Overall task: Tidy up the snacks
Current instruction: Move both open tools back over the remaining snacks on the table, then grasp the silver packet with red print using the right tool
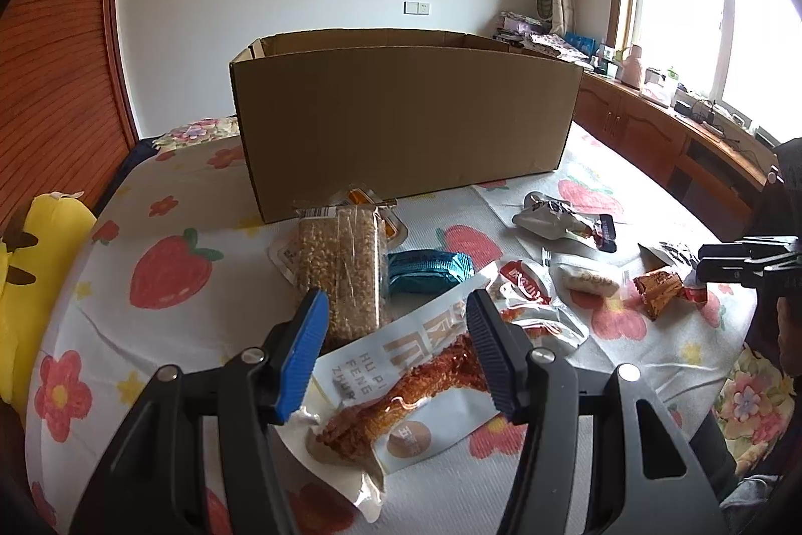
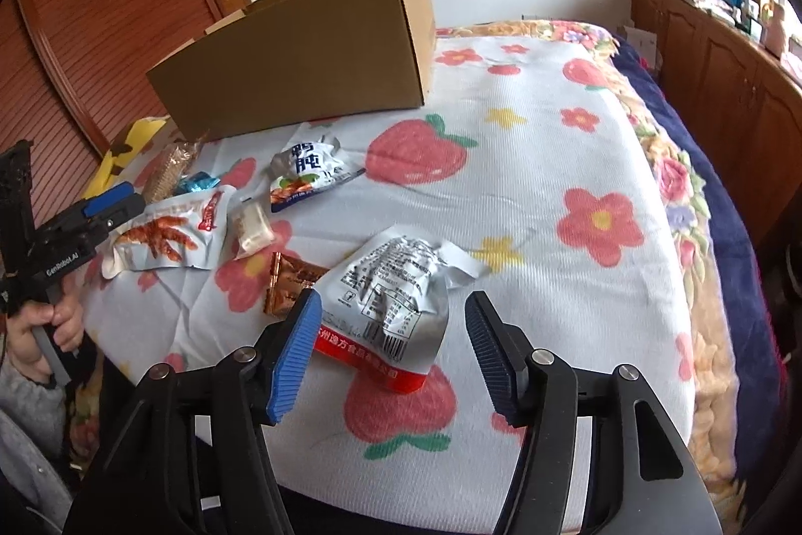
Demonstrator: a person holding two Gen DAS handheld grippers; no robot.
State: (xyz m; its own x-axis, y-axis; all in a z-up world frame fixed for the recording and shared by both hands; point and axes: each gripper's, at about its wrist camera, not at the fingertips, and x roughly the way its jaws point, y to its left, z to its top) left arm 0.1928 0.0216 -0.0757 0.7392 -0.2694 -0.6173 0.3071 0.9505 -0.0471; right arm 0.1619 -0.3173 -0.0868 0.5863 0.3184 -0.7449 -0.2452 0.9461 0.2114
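An open cardboard box (image 1: 401,119) stands on the bed behind several snack packets; it also shows in the right wrist view (image 2: 295,53). My left gripper (image 1: 396,354) is open, its jaws either side of a white chicken-feet packet (image 1: 401,389). A grain bar (image 1: 341,269) and a teal packet (image 1: 426,269) lie just beyond. My right gripper (image 2: 391,349) is open over a silver packet with a red edge (image 2: 391,309). A copper-coloured wrapper (image 2: 290,284) lies to its left. The left gripper shows in the right wrist view (image 2: 113,201), the right gripper in the left wrist view (image 1: 702,264).
Further packets lie across the strawberry-print blanket (image 2: 501,184), among them a white-and-blue pouch (image 2: 306,169) and a small clear-wrapped cake (image 2: 253,226). A yellow plush toy (image 1: 30,284) sits at the bed's left edge. Wooden cabinets (image 2: 727,83) run along the right.
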